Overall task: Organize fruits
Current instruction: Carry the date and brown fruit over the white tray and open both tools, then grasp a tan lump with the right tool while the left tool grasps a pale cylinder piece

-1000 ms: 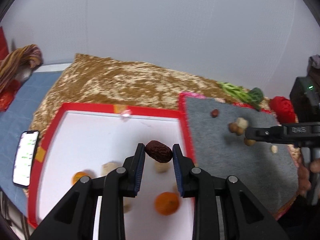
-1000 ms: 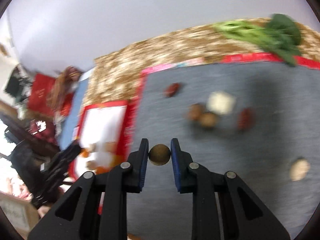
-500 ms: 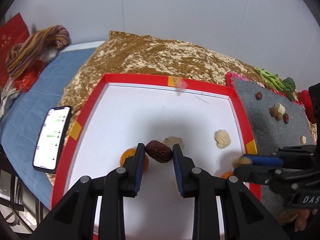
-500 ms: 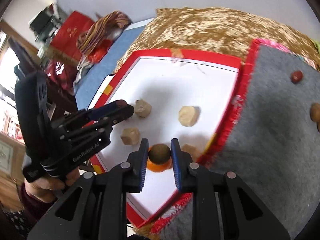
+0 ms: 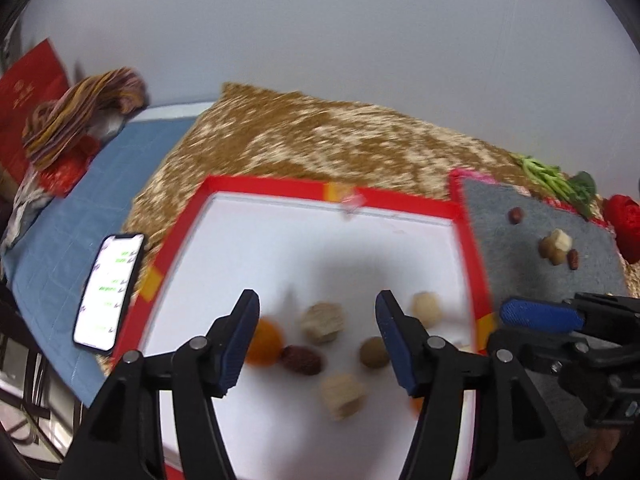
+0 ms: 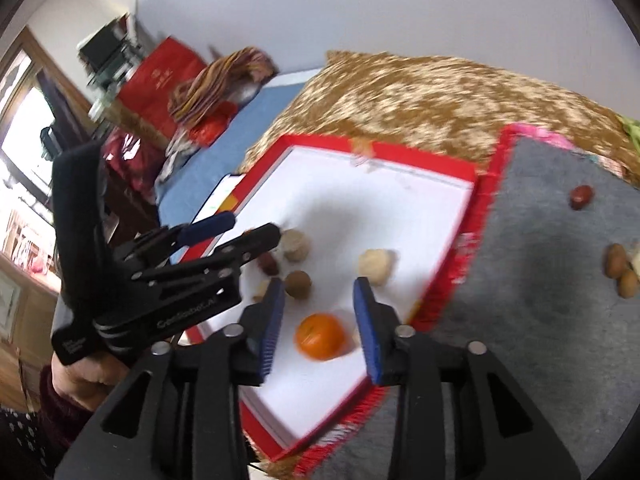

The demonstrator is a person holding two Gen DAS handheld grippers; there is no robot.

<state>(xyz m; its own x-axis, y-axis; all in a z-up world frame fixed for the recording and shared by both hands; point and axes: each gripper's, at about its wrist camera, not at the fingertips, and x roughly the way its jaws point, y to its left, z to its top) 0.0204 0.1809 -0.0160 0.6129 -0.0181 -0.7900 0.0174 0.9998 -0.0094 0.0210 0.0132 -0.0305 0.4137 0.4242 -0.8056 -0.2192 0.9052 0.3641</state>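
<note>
A red-rimmed white tray (image 5: 260, 184) (image 6: 468, 176) holds an orange (image 5: 262, 342), a dark red date (image 5: 302, 359), a brown round fruit (image 5: 374, 353) (image 6: 298, 284), pale lumps (image 5: 322, 322) and a second orange (image 6: 320, 336). My left gripper (image 5: 316, 340) is open and empty above the date; it shows in the right wrist view (image 6: 236, 228). My right gripper (image 6: 320, 320) is open and empty over the second orange; one blue finger (image 5: 540, 316) shows in the left wrist view. On the grey mat (image 5: 520, 264) (image 6: 540, 280) lie more dates (image 5: 516, 215) (image 6: 581, 197) and brown fruits (image 5: 554, 250) (image 6: 618, 266).
A lit phone (image 5: 108, 292) lies left of the tray on a blue cloth (image 5: 80, 200). A gold cloth (image 5: 320, 140) covers the table. Green vegetables (image 5: 556, 182) and a red object (image 5: 624, 220) sit beyond the mat. Striped fabric (image 5: 80, 116) lies far left.
Both grippers have opened. The left let go of the dark red date and the right let go of the brown round fruit; both now lie in the tray.
</note>
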